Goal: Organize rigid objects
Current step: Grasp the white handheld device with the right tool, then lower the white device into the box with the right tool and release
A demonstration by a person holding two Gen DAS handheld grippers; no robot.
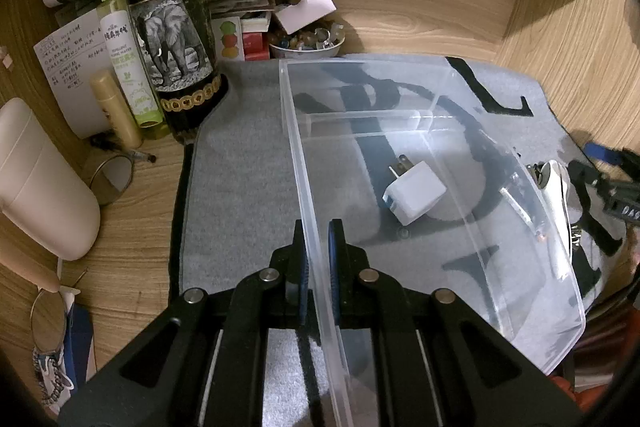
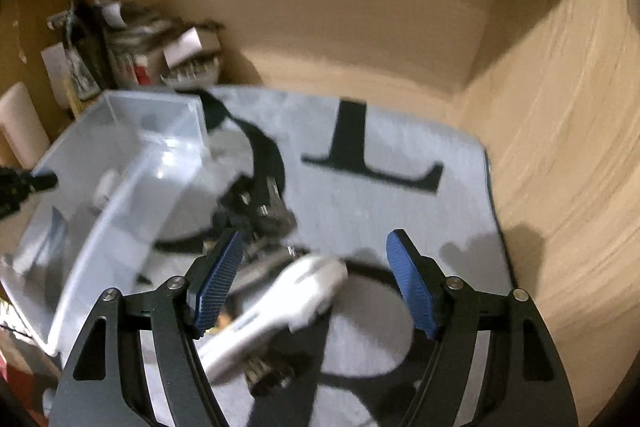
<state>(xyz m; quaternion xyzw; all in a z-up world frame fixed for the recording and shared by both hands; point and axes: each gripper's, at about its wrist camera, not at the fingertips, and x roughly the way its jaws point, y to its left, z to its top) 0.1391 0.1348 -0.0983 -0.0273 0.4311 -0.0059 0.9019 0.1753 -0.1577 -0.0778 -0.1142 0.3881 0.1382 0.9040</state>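
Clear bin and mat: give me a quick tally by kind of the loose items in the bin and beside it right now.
Chargers, white, in the clear bin: 1
White-handled tools on the mat beside the bin: 1
Key bunches beside the bin: 1
Total: 3

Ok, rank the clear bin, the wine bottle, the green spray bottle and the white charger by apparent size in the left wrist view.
1. Clear bin, though it sits nearest the camera.
2. Wine bottle.
3. Green spray bottle.
4. White charger, smallest.
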